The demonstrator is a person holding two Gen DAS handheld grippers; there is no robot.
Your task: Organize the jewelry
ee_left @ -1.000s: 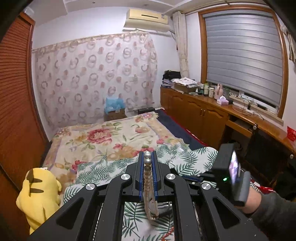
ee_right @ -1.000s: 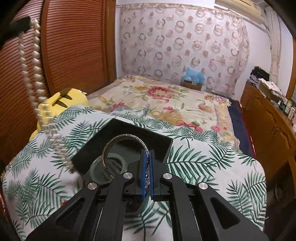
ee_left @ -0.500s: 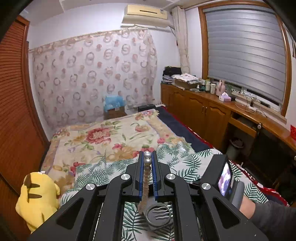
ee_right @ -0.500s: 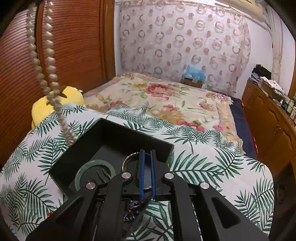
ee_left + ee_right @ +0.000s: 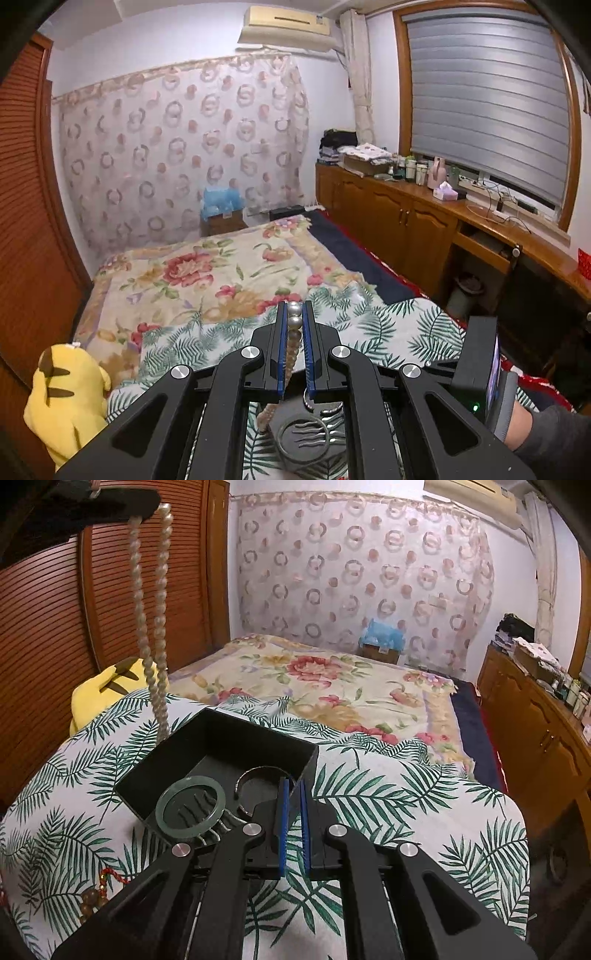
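Bed [image 5: 332, 686]: broad, soft, yielding; palm-leaf cover [image 5: 388, 805] over floral quilt; poor footing for anything set down hard.

Black box [image 5: 236, 738]: rigid, open-topped, light by the look; sits on the leaf cover, near edge just ahead of right claw. Best left where it lies.

Pearl necklace [image 5: 159, 635]: long, limp double strand, smooth beads, likely to swing and slip. Pinched at top between pads of left claw [image 5: 294, 321], clenched on the pearls; hangs down beside the box's left wall, low end apparently touching near the rim. Best lowered slowly to coil inside.

Green bangle [image 5: 190, 806]: stiff ring, probably brittle; lies at the box's near edge.

Thin metal bangle [image 5: 258, 775]: stiff, light; inside box, just ahead of right claw [image 5: 294, 794], slightly parted, grasping nothing.
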